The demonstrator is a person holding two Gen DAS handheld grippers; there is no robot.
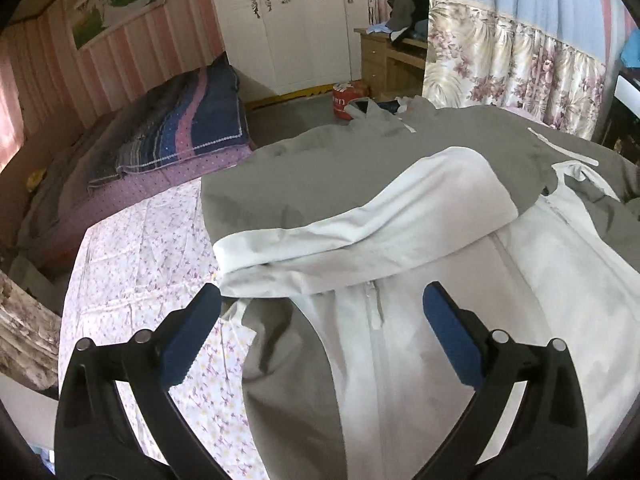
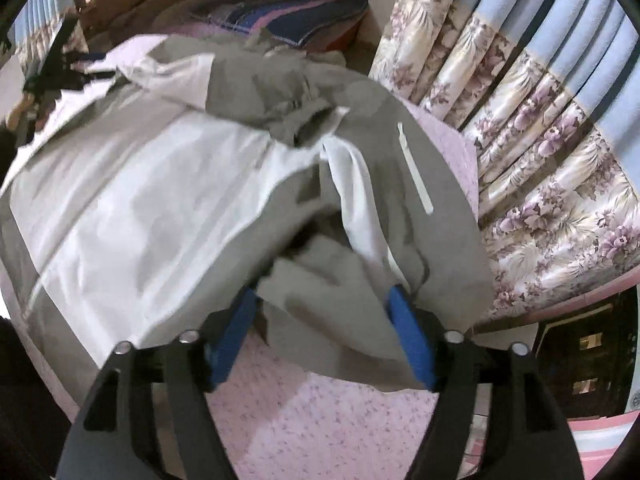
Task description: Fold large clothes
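A large grey and white zip jacket [image 1: 440, 320] lies spread on a bed with a pink floral sheet [image 1: 132, 264]. One white sleeve [image 1: 360, 216] is folded across its chest. My left gripper [image 1: 320, 300] is open and empty, hovering just above the jacket's zipper. In the right wrist view the jacket [image 2: 140, 200] fills the bed. My right gripper [image 2: 320, 296] has its jaws apart around a bunched grey sleeve [image 2: 332, 312] that lies between the blue pads [image 2: 412, 336]. The view is blurred, so I cannot tell whether the pads press it.
A folded striped quilt [image 1: 188, 128] lies at the head of the bed. A white wardrobe [image 1: 296, 20] and a wooden desk [image 1: 392, 60] stand beyond. Floral curtains [image 2: 540, 160] hang close on the right. The left gripper shows at far left [image 2: 60, 68].
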